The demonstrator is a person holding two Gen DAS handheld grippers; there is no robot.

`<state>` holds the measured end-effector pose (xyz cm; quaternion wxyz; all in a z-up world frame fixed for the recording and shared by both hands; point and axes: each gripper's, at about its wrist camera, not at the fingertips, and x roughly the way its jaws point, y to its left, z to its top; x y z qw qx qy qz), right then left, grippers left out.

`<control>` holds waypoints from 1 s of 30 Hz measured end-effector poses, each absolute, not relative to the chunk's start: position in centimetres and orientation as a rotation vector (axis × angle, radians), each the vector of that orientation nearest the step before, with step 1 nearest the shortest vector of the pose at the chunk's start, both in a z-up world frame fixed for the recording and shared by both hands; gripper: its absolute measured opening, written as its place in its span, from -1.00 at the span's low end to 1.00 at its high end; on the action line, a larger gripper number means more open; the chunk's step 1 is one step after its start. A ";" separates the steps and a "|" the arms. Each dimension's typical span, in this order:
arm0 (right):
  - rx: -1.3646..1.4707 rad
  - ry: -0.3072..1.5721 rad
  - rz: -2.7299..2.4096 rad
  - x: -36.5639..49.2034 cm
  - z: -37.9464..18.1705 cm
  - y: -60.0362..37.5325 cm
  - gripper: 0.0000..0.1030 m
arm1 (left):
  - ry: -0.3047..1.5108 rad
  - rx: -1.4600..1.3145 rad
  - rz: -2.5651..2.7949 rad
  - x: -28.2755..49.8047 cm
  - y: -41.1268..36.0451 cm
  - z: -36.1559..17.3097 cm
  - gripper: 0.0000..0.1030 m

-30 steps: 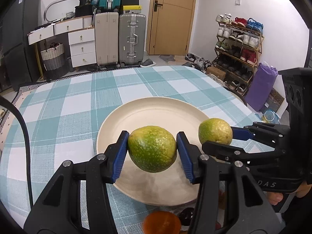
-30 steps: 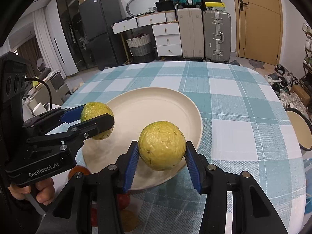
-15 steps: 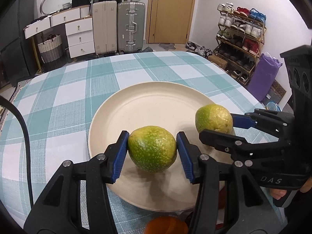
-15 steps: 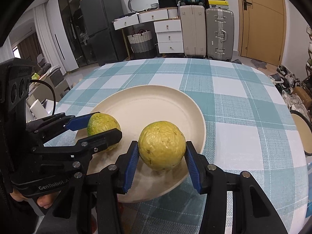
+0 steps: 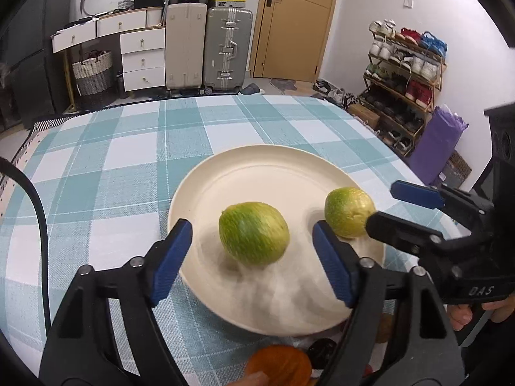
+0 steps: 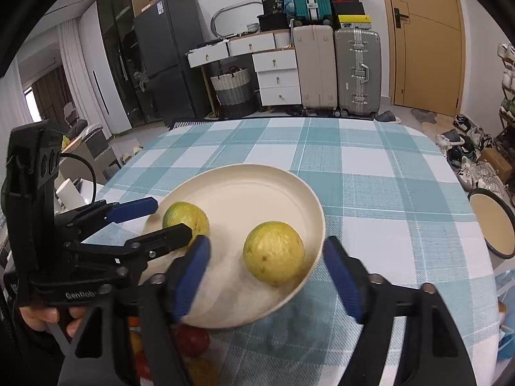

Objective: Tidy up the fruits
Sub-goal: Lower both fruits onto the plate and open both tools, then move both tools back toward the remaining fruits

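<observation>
A cream plate lies on the teal checked tablecloth; it also shows in the right wrist view. A green fruit rests on the plate between the spread jaws of my left gripper, untouched by them. A yellow-green fruit rests near the plate's right rim between the spread jaws of my right gripper. Each fruit also shows in the other view: the yellow-green fruit and the green fruit. Both grippers are open and empty.
An orange fruit and a dark fruit lie at the near table edge, below the plate. A red fruit lies there too. A second plate sits off the table's right side. Suitcases and drawers stand beyond the table.
Both grippers have opened and let go of their fruits, which now rest on the plate. Both grippers have drawn back slightly.
</observation>
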<state>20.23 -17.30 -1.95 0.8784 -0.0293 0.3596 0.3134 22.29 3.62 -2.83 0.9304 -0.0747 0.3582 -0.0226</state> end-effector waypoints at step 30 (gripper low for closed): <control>-0.108 0.682 0.680 13.7 -0.9 -20.3 1.00 | 0.599 -0.118 -0.013 8.9 2.2 0.9 0.98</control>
